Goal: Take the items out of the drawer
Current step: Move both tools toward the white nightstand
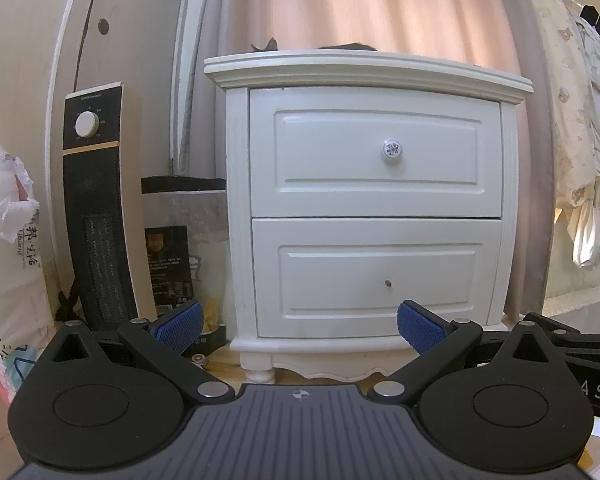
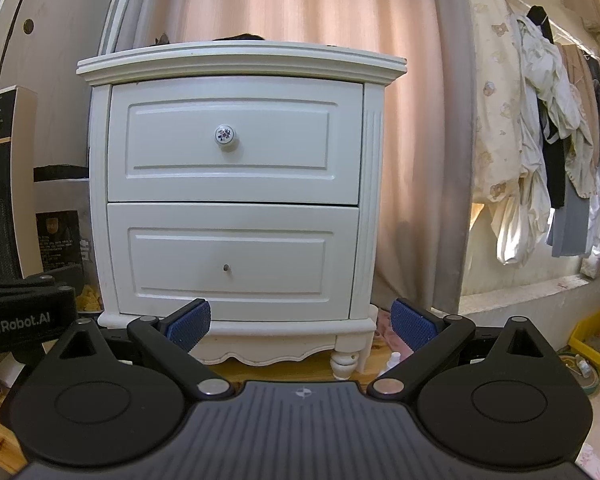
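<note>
A white two-drawer nightstand [image 1: 364, 76] [image 2: 239, 62] faces both cameras. Its top drawer [image 1: 376, 152] [image 2: 235, 140] is closed and carries a round patterned knob [image 1: 392, 149] [image 2: 224, 135]. The bottom drawer [image 1: 376, 276] [image 2: 231, 262] is closed too, with only a small stud [image 1: 388, 282] [image 2: 226, 267] where a knob would sit. My left gripper [image 1: 300, 326] is open and empty, low in front of the bottom drawer and well short of it. My right gripper [image 2: 302, 324] is likewise open and empty. The drawers' contents are hidden.
A tower heater [image 1: 99, 208] stands left of the nightstand, with bags and boxes [image 1: 171, 256] between them. A pink curtain [image 2: 412, 120] hangs behind. Clothes [image 2: 540, 140] hang at the right. A yellow bin [image 2: 596, 340] sits on the floor at the far right.
</note>
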Demonstrator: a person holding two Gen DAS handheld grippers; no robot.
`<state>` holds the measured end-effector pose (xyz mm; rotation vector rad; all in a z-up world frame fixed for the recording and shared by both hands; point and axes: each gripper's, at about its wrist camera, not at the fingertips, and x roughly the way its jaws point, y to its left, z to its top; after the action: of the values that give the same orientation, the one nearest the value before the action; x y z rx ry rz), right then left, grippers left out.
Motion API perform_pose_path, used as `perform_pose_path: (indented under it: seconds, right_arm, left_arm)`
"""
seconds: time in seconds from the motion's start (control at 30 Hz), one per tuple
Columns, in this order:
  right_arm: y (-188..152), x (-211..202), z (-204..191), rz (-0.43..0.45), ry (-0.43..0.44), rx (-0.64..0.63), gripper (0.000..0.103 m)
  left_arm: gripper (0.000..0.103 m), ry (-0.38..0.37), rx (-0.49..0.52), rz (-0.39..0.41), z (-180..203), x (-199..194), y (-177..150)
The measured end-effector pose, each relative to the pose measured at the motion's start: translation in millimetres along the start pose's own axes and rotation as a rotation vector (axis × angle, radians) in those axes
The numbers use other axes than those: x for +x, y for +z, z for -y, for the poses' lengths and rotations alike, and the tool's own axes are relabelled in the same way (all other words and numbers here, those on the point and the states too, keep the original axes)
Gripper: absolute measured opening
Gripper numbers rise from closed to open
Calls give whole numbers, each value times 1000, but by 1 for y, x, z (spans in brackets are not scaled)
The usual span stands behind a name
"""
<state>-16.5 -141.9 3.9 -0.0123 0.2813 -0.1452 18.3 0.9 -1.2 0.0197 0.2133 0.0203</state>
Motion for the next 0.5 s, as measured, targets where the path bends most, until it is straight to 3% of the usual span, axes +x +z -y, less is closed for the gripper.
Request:
perform_pose_path:
  seconds: [0.5]
  right_arm:
    - [-1,10,-2,-11,4,2,103]
  left_arm:
    - [103,6,-13,-7,1,10,-1]
